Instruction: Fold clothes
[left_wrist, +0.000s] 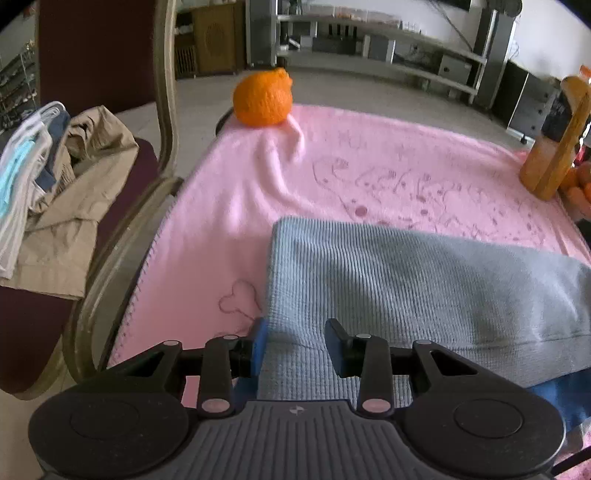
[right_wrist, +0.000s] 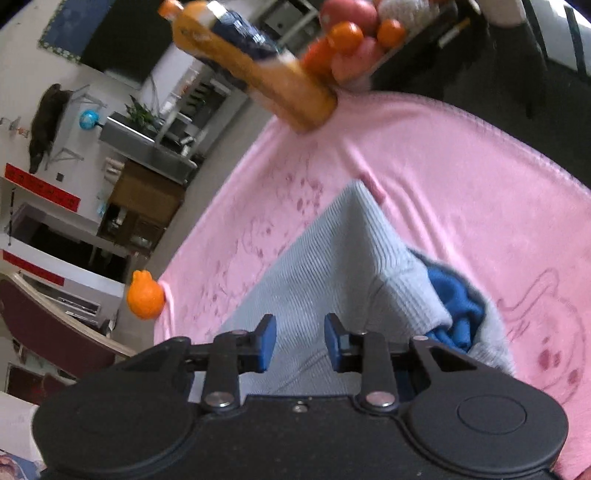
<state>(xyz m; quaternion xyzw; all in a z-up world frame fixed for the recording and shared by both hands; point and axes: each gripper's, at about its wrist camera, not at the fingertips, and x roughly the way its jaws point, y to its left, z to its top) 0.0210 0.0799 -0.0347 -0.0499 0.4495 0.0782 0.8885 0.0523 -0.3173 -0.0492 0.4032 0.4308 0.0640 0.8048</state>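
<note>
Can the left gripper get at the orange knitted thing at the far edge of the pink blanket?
Probably yes. Between the left gripper and the orange knitted thing lie only the flat grey garment and pink blanket, nothing upright.

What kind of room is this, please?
Probably a living or dining room in a home: a table under a pink blanket, a chair piled with clothes, and a juice bottle beside fruit.

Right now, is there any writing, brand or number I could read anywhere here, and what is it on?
No text can be read.
Bottle label: dark blue, too blurred to read.
Red wall strips: no characters can be made out.
Pink blanket: drawings only, no words.
</note>
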